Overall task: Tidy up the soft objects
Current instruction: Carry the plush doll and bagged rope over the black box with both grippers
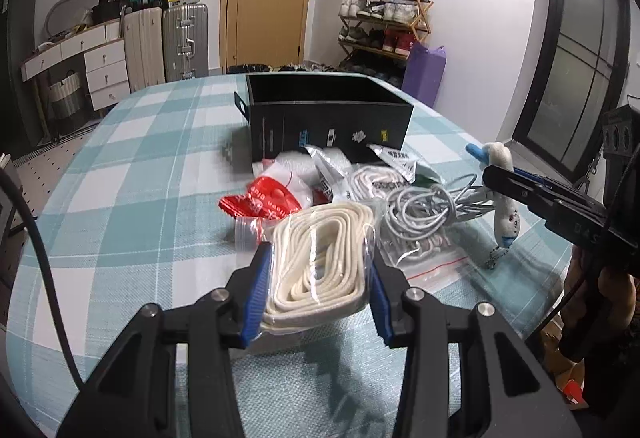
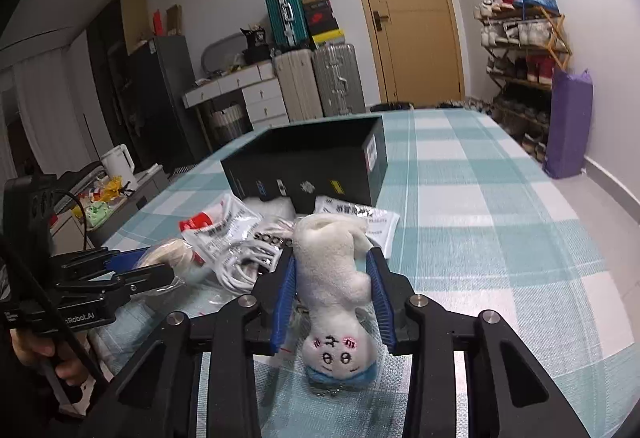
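a: both claws are loaded. your left claw [image 1: 320, 278] is closed around the clear bag of cream cord [image 1: 320, 258], low over the worktop [image 1: 120, 178], at the near edge of the pile. your right claw [image 2: 334, 294] pinches the white plush doll [image 2: 332, 270] across its body, head toward the camera, key chain dangling under it.

b: how will they handle?

a: light and squashy, i'd judge. the bag's film looks slick, so grip through the thick of the coil, not the loose plastic edge. the doll compresses; hold the torso as you do now, not the chain.

b: and the rest?

a: the grey cable bundle [image 1: 424, 210] and red packet [image 1: 260, 198] lie just in front of the black box [image 1: 328, 126], which stands open-topped behind the pile.
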Available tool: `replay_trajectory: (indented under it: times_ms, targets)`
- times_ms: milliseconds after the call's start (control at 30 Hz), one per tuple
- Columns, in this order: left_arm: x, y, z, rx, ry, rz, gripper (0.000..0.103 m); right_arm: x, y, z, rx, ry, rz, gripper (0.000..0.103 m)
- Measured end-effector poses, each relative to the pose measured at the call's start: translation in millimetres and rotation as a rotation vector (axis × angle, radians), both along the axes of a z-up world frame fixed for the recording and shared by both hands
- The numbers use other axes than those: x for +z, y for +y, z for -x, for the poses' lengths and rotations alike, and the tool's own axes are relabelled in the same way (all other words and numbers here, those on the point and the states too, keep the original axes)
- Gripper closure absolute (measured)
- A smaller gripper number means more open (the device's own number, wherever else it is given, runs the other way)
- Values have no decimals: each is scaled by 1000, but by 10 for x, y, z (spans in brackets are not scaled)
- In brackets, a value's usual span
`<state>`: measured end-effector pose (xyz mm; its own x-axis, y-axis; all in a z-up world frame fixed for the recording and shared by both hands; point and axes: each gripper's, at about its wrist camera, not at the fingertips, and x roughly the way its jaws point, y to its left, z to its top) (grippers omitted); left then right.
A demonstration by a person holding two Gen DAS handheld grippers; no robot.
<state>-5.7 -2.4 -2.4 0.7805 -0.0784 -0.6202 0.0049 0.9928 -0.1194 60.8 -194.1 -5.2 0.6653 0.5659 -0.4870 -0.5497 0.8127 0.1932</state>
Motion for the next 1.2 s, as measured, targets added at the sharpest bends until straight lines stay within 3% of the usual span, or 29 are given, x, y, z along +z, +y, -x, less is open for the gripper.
replay_trajectory:
  times_ms: [233,300,733,1200]
  targets:
    - [116,-16,54,-1,-34,0,60,166,-239,-16,47,32,-227,70]
    - [154,-17,64,0,-44,2,60,224,-268,-21,45,27,-246,70]
    - [441,46,-62,11,-91,-4,60,547,-23,-67,57,-32,-137,70]
    - [835,145,-436,23,-146,-13,60,940,238,-307,83,-73,-88,70]
